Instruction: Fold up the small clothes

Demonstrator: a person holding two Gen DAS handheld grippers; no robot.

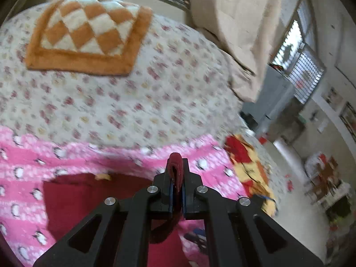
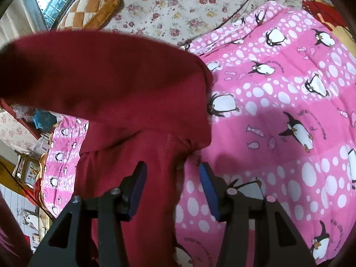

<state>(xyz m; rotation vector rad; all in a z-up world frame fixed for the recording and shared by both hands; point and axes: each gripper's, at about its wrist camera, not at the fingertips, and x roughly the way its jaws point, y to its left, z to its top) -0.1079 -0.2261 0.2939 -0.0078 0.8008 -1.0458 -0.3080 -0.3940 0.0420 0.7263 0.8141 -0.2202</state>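
Left gripper [image 1: 177,173] is clamped on a fold of one dark red garment [image 2: 124,84]; right gripper [image 2: 171,175] is held spread above it, over one pink penguin blanket [image 2: 289,111].

A: Bedroom, someone's home.
B: Evidence?
A: Bed with a floral sheet [image 1: 133,102] and a pink penguin blanket [image 2: 278,111] on top. Orange checkered cushion [image 1: 89,37] at 11 o'clock, beige curtain [image 1: 235,26] at 1.
B: Anything else?
A: Barred window [image 1: 304,75] at 2 o'clock, pictures on the wall [image 1: 349,118] at 3. Cluttered shelves [image 2: 33,133] at 9 in the right wrist view.
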